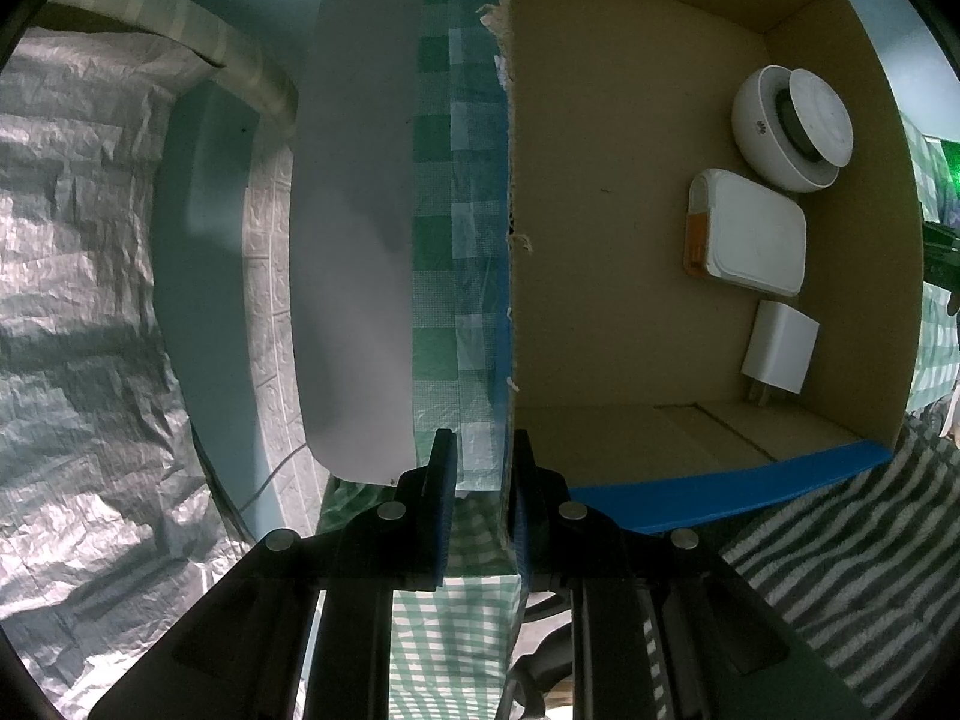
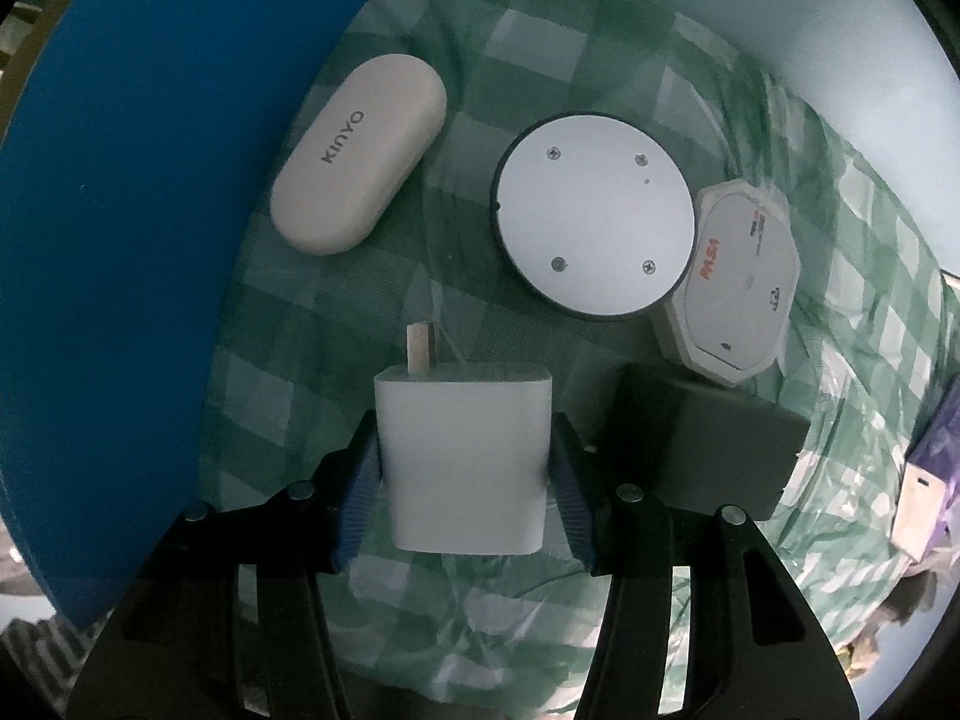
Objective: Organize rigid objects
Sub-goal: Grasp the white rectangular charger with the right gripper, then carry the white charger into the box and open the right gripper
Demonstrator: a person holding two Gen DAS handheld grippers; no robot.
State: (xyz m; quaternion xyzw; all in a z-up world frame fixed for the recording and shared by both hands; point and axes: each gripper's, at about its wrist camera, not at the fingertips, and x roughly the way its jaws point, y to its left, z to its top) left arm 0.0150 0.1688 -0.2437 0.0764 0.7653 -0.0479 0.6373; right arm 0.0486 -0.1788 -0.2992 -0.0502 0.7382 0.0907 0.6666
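A: What has the right gripper [image 2: 465, 474] got?
B: Its blue pads clamp a white plug adapter [image 2: 465, 456], lower centre, prongs pointing up-frame over the green checked cloth [image 2: 384, 276].
A: And the left gripper [image 1: 480, 480]?
B: Pinched on the cardboard box [image 1: 606, 192] wall, bottom centre. Inside at right lie a round white device [image 1: 774, 126], a flat white case [image 1: 750, 234] and another adapter [image 1: 780, 348].

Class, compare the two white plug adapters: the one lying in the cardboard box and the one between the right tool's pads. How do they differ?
The boxed adapter lies loose on the cardboard box floor, touched by nothing; the other adapter is clamped by the right tool above the checked cloth. The boxed one has company beside it, a flat white case; the clamped one has not been packed yet. Both are white, blocky, with prongs showing.
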